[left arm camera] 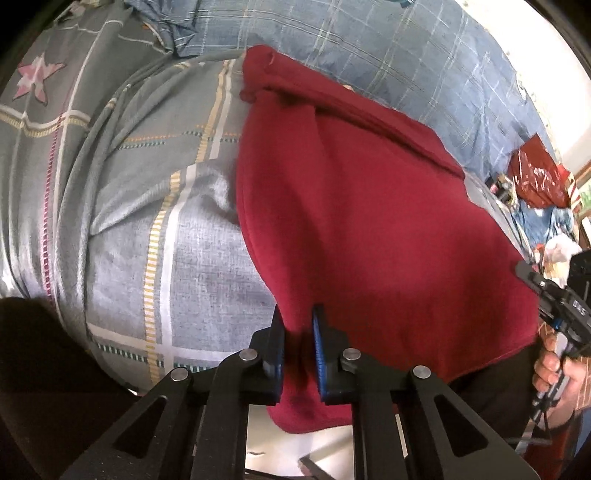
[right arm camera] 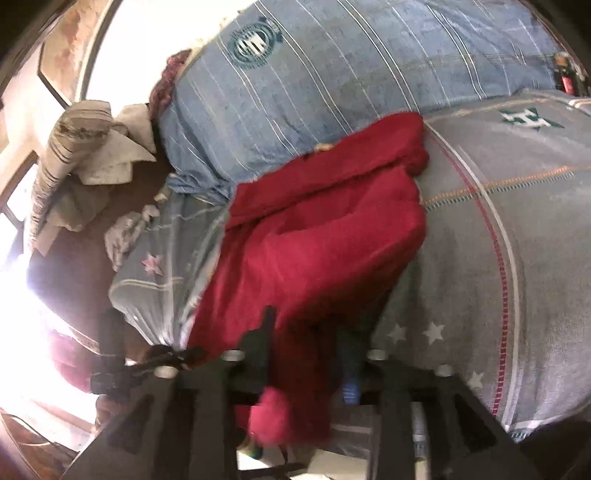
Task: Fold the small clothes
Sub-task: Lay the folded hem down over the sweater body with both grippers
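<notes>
Bed with grey plaid sheet (left arm camera: 155,240), star prints on it. Red garment (left arm camera: 369,221) spread across the sheet, near edge lifted off. Blue plaid pillow (right arm camera: 314,81) at the far side, touching the garment's far end. Blue crumpled cloth (left arm camera: 177,33) beside the pillow.

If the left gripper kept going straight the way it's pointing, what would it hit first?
Nothing new: the left gripper is already shut on the red garment, so more of that cloth comes first, probably the gray plaid bedsheet beneath it.

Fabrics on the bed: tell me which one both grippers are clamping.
The red garment. The left gripper and right gripper both pinch its near edge; the grey patterned sheet and blue plaid duvet lie untouched.
</notes>
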